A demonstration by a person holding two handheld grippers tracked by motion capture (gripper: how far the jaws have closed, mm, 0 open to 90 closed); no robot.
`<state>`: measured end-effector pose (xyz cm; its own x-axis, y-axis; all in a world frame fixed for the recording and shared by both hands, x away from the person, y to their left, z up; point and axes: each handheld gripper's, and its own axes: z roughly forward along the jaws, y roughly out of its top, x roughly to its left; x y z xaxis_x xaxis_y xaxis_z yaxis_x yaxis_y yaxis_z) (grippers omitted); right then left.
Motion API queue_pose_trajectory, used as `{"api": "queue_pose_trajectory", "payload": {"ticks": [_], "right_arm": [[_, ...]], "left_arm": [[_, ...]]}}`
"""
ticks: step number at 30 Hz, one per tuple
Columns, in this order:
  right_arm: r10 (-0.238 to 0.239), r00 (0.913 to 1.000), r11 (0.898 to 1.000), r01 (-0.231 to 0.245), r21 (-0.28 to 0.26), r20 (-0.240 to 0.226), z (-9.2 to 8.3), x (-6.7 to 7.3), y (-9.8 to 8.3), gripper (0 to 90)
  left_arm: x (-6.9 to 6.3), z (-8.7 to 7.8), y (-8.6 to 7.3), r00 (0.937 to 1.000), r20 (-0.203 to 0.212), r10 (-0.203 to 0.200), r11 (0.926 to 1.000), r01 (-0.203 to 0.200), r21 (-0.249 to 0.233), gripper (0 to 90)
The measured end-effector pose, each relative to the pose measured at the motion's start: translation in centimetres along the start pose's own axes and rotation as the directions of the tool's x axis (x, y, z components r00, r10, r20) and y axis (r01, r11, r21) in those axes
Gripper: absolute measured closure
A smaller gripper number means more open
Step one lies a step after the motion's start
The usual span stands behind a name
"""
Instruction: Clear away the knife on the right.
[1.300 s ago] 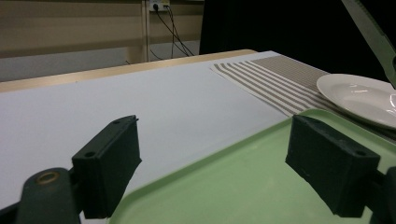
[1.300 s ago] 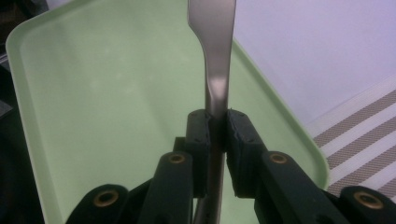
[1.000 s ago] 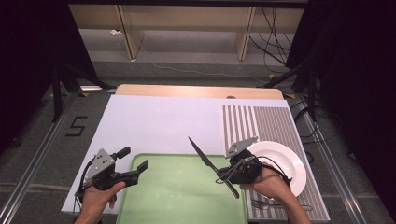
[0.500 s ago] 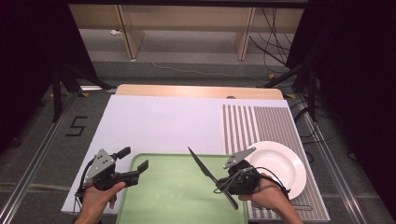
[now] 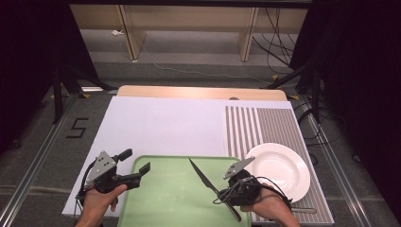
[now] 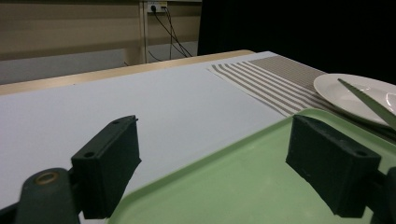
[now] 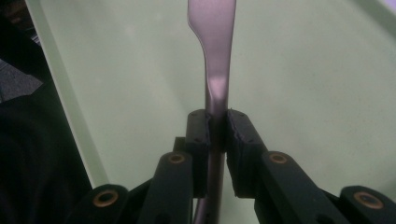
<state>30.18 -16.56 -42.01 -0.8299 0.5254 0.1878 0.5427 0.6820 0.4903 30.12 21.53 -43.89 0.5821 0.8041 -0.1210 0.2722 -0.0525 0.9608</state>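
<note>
Knife point(image 5: 204, 177), slim, grey, metallic, pointed

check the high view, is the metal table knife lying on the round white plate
No, the right gripper holds the metal table knife above the green tray, beside the round white plate.

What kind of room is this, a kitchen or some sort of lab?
Probably a lab or recording studio, not a kitchen: black curtains flank the table, loose cables trail across the floor behind it, and a number five is taped on the floor.
</note>
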Motion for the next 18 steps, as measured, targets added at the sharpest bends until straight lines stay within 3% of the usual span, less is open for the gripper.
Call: {"api": "queue_pose_trajectory", "payload": {"ticks": [6, 10, 18], "right_arm": [[0.044, 0.9990, 0.999, -0.044, 0.020, 0.005, 0.3, 0.0, -0.7, 80.6], [0.048, 0.9989, 0.998, -0.048, 0.039, 0.004, 0.6, 0.3, -0.9, 80.5], [0.052, 0.9986, 0.990, -0.052, 0.132, 0.010, 1.8, 0.7, -1.3, 80.5]], "left_arm": [[0.1, 0.0, 0.0, 1.0000, -0.005, -0.001, 1.0000, 0.001, 0.000, 16.3], [0.0, 0.0, 0.0, 1.0000, -0.001, 0.001, 1.0000, -0.001, -0.001, 16.3], [0.0, 0.0, 0.0, 1.0000, 0.000, 0.004, 1.0000, -0.004, -0.002, 16.3]]}}
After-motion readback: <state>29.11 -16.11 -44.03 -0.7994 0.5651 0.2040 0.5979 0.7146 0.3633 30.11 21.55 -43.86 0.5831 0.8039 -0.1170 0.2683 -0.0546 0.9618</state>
